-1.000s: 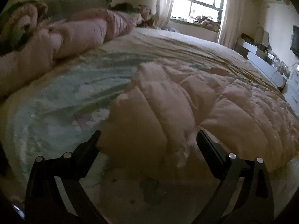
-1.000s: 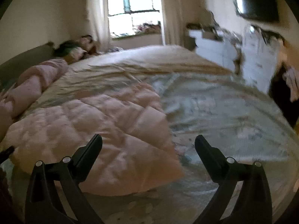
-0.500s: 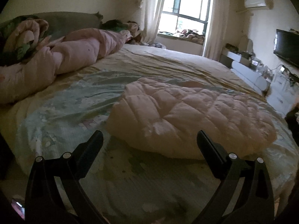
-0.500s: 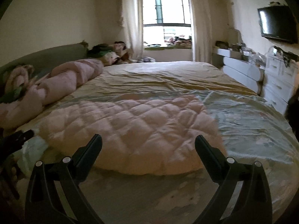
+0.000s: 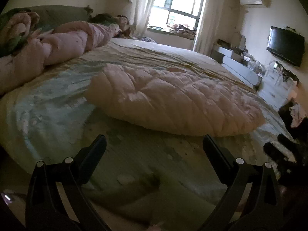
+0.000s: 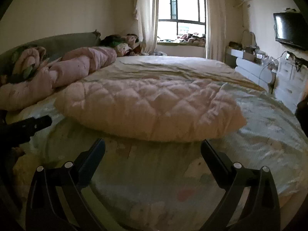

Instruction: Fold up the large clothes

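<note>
No brand, label or writing can be read anywhere in either view. The pink quilted garment [image 5: 173, 100] lies folded into a puffy oblong on the bed [image 5: 57, 104], across its middle and set back from the near edge, with a bare strip of pale printed sheet between that edge and the garment. The left gripper [image 5: 154, 144] hangs over this strip, jaws wide apart and holding nothing; the right gripper [image 6: 153, 145] does likewise, its jaws also spread and empty, just short of the garment's near hem. In the right wrist view the left tool shows as a dark shape at the left edge (and the right one appears blurred at the right of the left wrist view). Sheet lies open on both sides of the garment and beyond it toward the window [image 6: 182, 15]. A rolled pink duvet [image 6: 63, 73] runs along the left side by the headboard, well apart from the garment. White cabinets [image 6: 256, 71] and a wall television [image 6: 290, 30] stand right of the bed.
</note>
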Action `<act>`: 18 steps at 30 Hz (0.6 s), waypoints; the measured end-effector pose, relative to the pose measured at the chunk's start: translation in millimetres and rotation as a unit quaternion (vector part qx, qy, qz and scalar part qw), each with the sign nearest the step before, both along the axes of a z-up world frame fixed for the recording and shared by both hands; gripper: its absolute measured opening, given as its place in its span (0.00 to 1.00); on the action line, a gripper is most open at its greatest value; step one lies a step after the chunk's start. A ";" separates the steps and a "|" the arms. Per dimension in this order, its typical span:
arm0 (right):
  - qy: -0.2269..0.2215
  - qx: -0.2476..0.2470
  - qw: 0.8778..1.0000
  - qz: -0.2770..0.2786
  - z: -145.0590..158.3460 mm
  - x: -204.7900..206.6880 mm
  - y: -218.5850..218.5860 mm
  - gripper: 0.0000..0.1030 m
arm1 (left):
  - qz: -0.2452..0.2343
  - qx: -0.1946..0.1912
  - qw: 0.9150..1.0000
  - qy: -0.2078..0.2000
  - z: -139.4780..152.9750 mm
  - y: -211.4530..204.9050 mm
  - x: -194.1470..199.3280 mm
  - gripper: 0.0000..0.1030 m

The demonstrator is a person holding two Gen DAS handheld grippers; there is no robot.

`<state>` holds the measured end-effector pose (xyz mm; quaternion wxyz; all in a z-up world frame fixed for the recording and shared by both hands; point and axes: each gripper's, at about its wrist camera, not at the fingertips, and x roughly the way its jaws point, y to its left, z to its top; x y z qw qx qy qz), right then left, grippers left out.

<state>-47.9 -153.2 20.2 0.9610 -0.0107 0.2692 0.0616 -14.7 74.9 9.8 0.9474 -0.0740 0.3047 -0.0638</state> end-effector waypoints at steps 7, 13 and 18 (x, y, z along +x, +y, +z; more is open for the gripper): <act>0.004 -0.003 1.000 0.010 -2.7 -1.1 7.0 0.96 | 0.004 0.003 1.000 0.001 -1.1 -3.1 -0.8 0.91; 0.007 -0.003 1.000 0.009 -2.3 -1.4 5.0 0.96 | 0.005 0.009 1.000 -0.002 -0.4 -5.6 -3.5 0.91; 0.005 -0.003 1.000 0.009 -2.3 -3.3 3.7 0.96 | 0.007 0.010 1.000 -0.002 0.2 -3.8 -5.7 0.91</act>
